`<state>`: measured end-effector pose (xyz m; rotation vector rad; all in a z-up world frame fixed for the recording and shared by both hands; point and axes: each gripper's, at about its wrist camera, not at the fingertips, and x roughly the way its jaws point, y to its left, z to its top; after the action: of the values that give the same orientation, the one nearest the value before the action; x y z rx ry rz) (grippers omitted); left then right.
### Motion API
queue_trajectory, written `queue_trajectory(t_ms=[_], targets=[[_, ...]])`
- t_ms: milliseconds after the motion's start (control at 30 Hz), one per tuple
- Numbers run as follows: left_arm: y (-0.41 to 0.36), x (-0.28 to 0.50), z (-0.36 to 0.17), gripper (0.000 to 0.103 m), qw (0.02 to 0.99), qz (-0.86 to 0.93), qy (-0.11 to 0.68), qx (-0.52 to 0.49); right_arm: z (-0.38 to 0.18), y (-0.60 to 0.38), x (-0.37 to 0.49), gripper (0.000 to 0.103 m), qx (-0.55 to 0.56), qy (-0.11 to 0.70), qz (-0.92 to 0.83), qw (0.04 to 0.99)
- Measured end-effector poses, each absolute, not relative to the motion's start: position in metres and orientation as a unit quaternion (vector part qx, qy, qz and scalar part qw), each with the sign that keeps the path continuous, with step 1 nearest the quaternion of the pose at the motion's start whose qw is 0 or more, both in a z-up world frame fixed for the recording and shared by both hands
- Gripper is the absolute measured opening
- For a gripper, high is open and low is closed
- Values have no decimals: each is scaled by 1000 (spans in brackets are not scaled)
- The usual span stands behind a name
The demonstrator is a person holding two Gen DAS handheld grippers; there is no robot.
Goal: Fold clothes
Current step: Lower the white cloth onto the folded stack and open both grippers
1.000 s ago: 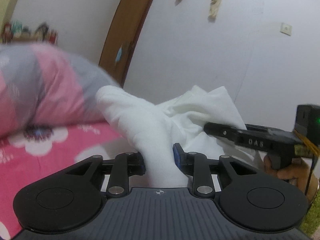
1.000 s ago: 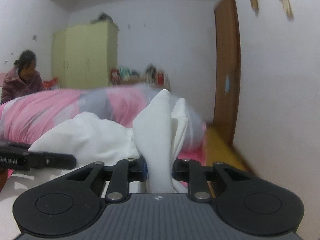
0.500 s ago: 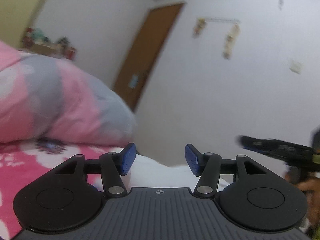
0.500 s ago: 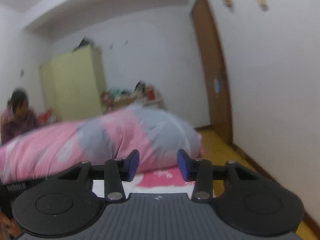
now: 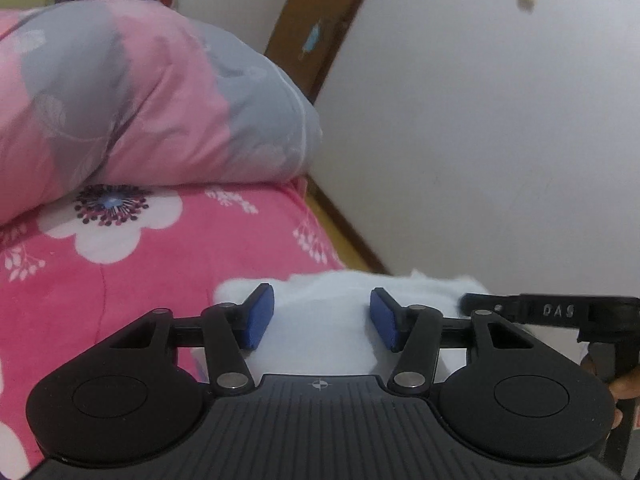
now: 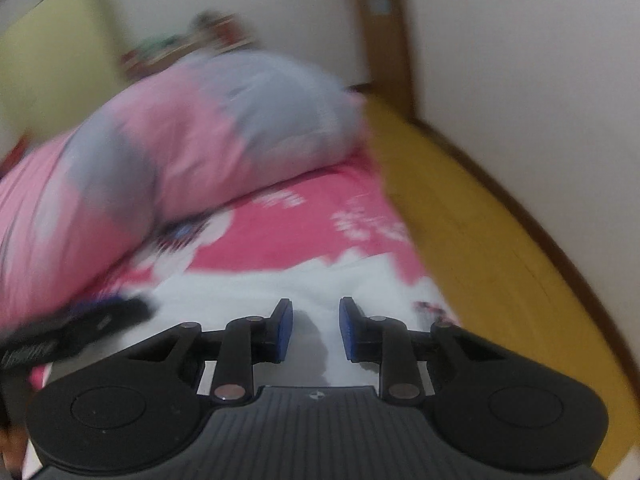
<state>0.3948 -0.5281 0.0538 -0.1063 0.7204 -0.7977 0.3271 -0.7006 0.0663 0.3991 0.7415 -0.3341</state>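
White garment (image 5: 320, 328) lying flat on pink floral bedsheet (image 5: 152, 264) near bed edge, long axis unclear. Left gripper (image 5: 322, 322) above it, jaws spread, empty. Right gripper (image 6: 316, 330) likewise parted over cloth, nothing held. Pink-grey quilt (image 5: 132, 92) bunched behind; view blurred.
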Motion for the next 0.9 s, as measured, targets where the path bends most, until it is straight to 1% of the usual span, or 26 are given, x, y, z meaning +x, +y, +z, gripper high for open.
queue_trajectory(t_ms=[67, 133, 200, 267, 300, 433, 500, 567, 667, 733, 800, 900], targets=[[-521, 395, 53, 55, 881, -337, 329, -43, 69, -707, 318, 28, 211, 341, -196, 895], [-509, 401, 51, 55, 893, -309, 324, -51, 76, -709, 301, 28, 211, 315, -209, 902], [-493, 401, 52, 55, 898, -291, 319, -83, 83, -710, 283, 28, 210, 289, -222, 907], [-482, 399, 58, 55, 897, -298, 308, -106, 90, -711, 266, 28, 209, 262, -235, 912], [-479, 390, 63, 55, 897, -313, 296, -102, 93, -712, 257, 29, 209, 249, -241, 915], [-475, 332, 86, 55, 884, -406, 229, -31, 89, -705, 177, 28, 170, 204, -191, 945], [-470, 294, 87, 55, 867, -454, 202, 11, 82, -696, 137, 29, 153, 184, -166, 957], [-464, 258, 81, 56, 851, -490, 180, 49, 68, -685, 104, 28, 146, 166, -154, 963], [-463, 218, 66, 57, 840, -509, 147, 118, 53, -681, 80, 29, 146, 170, -182, 957], [-466, 202, 57, 60, 841, -500, 127, 159, 45, -682, 69, 28, 156, 175, -216, 948], [-459, 197, 64, 60, 850, -489, 124, 153, 38, -683, 58, 29, 166, 180, -249, 937], [-432, 192, 85, 61, 862, -477, 135, 109, 65, -655, 26, 29, 171, 127, -231, 949]])
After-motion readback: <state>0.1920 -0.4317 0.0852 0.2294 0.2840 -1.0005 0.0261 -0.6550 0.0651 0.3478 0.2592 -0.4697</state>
